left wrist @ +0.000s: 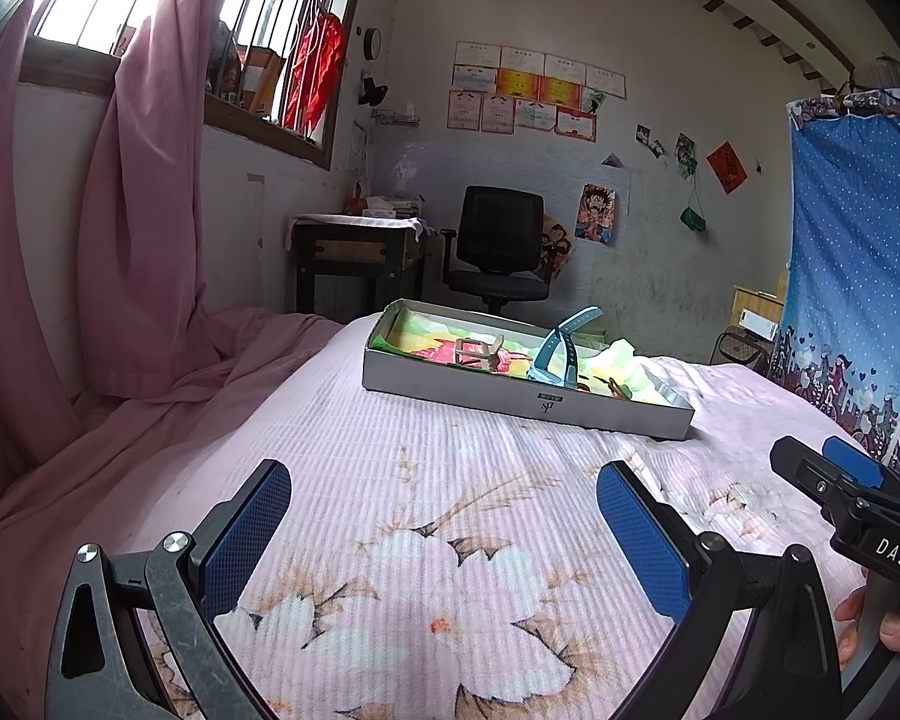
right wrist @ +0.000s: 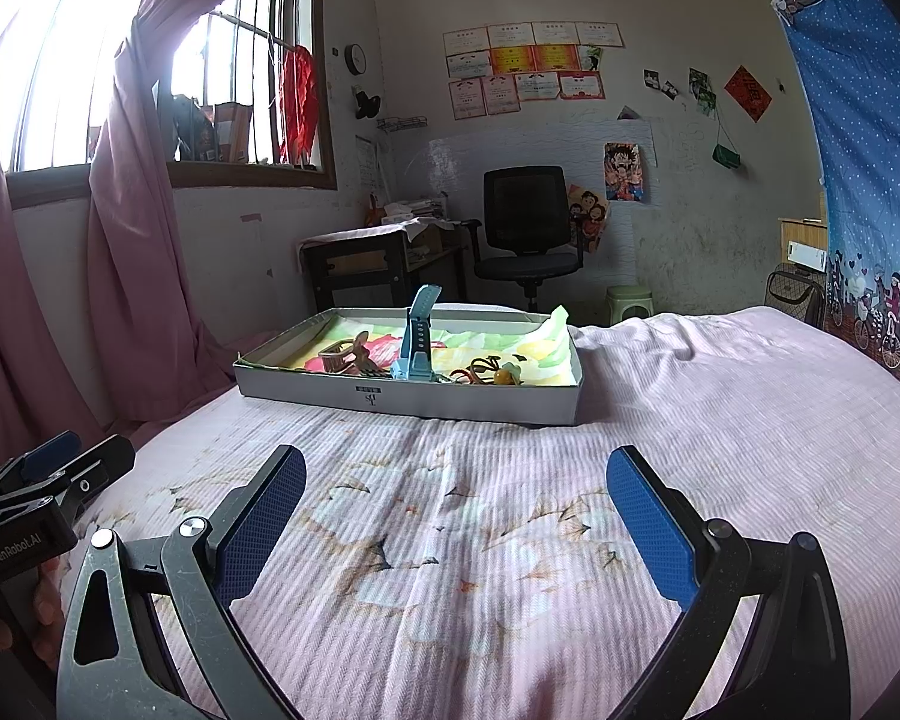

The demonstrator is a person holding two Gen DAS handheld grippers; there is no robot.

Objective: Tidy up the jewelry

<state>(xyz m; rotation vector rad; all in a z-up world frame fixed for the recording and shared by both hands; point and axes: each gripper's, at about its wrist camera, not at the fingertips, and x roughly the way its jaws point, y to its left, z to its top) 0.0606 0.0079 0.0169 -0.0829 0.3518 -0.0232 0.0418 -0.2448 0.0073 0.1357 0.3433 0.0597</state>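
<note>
Left tongs (left wrist: 444,516): I see them spread wide and gripping nothing, low over the bed (left wrist: 390,462), pointed at the box.
Right tongs (right wrist: 456,510): also spread wide and bare, level with the left pair; each pair shows at the edge of the other's view, so I am holding them side by side.
Box (right wrist: 402,399): a shallow grey box lies on the bed straight ahead of both tongs, well beyond the tips, lined with bright paper that likely keeps small pieces from sliding.
Watch (right wrist: 415,330): a blue strap watch stands in the middle of the box, one strap sticking up, dead ahead of the right tongs.
Clip (right wrist: 345,354): a brownish piece, perhaps a hair clip, lies in the box left of the watch.
Cord piece (right wrist: 489,371): dark cord with an amber bead lies in the box right of the watch; I cannot make out its type.
Task state: every piece I can see already sits in the box, and the bed between tongs and box carries nothing. That fits pieces gathered in, or a box waiting to be sorted; I cannot tell which.
Why held so: I judge that the tongs, wide and back, keep the box in full view.
</note>
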